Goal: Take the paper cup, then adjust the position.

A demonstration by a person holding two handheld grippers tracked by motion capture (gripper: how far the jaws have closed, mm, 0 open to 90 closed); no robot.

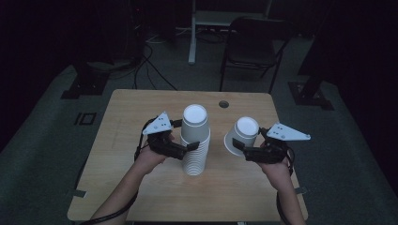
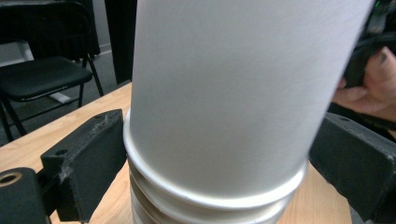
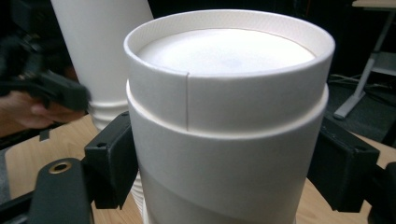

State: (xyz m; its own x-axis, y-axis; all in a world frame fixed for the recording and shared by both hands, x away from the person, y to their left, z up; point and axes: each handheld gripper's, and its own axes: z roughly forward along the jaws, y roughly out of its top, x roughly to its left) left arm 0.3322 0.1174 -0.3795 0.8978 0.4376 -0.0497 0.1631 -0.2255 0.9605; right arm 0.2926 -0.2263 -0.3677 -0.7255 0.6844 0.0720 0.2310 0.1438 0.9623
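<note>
The left tongs (image 1: 190, 146) squeezed the tall stack of paper cups (image 1: 195, 140) standing on the tabletop (image 1: 141, 187). The right tongs (image 1: 238, 146) held one loose cup (image 1: 242, 135) beside it. Paper cups were likely light and easily crushed, so a soft hold on the sides seemed best.

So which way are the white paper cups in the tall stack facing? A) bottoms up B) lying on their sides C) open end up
A: the stack of paper cups stands on the table with the top cup's flat bottom facing up and the rolled rims pointing down.
</note>
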